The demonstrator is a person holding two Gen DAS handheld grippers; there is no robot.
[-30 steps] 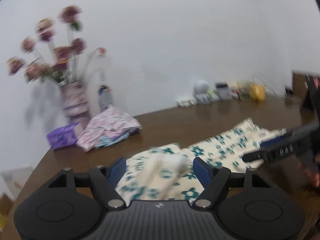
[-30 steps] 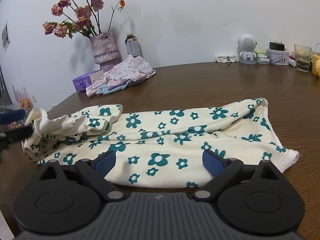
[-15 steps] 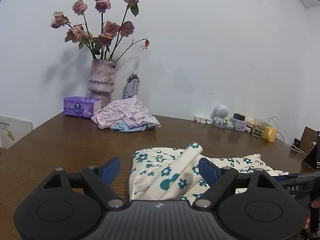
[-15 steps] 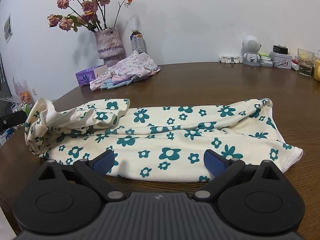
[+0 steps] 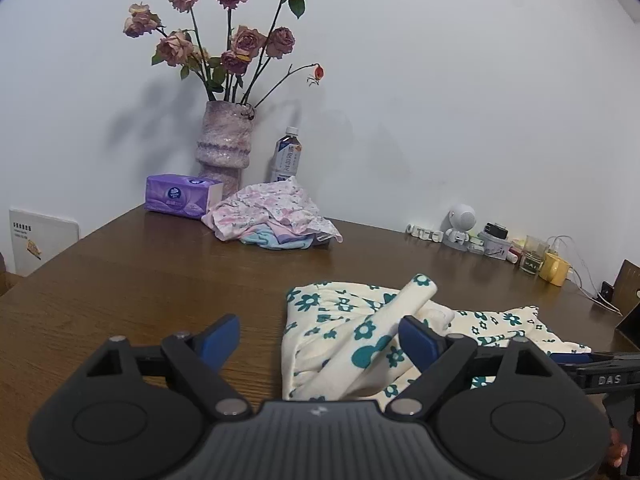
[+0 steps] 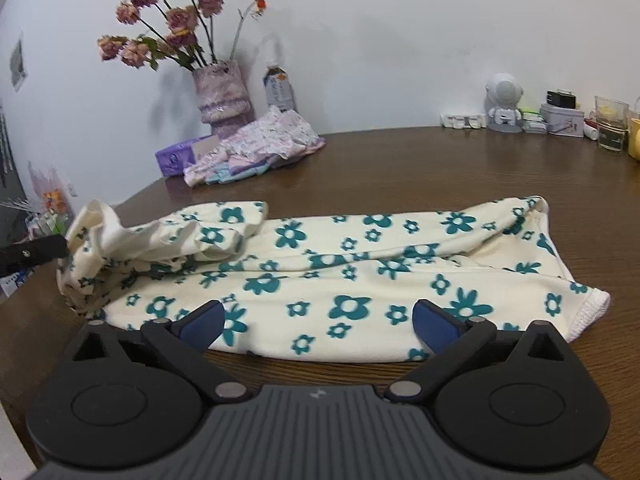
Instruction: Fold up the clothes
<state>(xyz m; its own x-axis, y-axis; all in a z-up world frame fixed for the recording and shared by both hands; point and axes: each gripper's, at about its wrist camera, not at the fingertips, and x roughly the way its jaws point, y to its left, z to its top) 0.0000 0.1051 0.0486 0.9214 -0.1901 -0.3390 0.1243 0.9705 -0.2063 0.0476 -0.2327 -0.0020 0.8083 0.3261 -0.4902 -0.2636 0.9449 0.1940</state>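
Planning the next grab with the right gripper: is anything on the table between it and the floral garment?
Nothing visible. The right gripper hangs with its jaws open right at the near edge of the floral garment; only bare table lies around it.

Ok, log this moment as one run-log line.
task: fold clothes | left gripper: open, at bunched end | right gripper: open, at near edge | floral garment: laid lengthwise on wooden table
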